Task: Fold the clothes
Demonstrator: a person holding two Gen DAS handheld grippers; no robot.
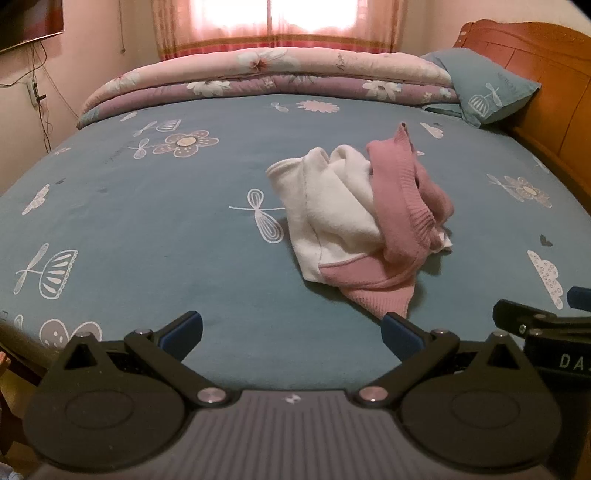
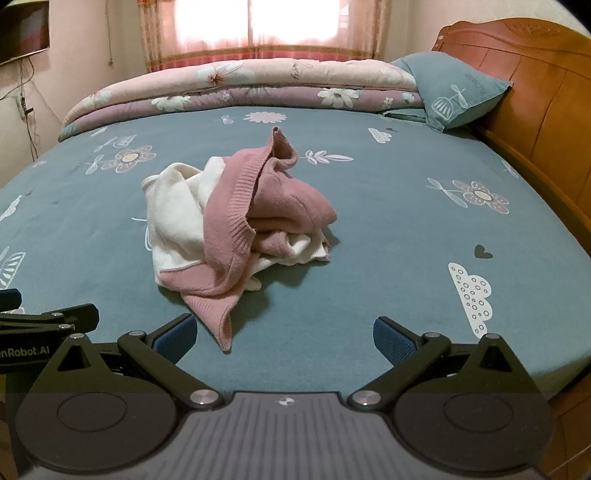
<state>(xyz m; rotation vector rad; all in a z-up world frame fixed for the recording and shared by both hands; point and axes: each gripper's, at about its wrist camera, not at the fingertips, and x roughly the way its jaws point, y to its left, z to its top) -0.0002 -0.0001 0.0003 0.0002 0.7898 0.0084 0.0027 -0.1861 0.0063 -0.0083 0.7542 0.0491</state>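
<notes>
A crumpled pink and white knitted garment (image 1: 365,218) (image 2: 236,218) lies in a heap on the blue patterned bed sheet (image 1: 147,229) (image 2: 406,236). One pink ribbed corner trails toward the near edge. My left gripper (image 1: 291,332) hangs open over the sheet, short of the heap, with nothing between its blue pads. My right gripper (image 2: 284,334) is open too, its left pad close beside the trailing pink corner without touching it. Each gripper's side shows at the edge of the other's view.
A folded floral quilt (image 1: 266,81) (image 2: 240,88) lies along the far side of the bed. A blue pillow (image 1: 484,88) (image 2: 454,92) leans on the wooden headboard (image 1: 546,81) (image 2: 535,92) at right. A curtained window (image 1: 273,22) is behind. Cables hang on the left wall.
</notes>
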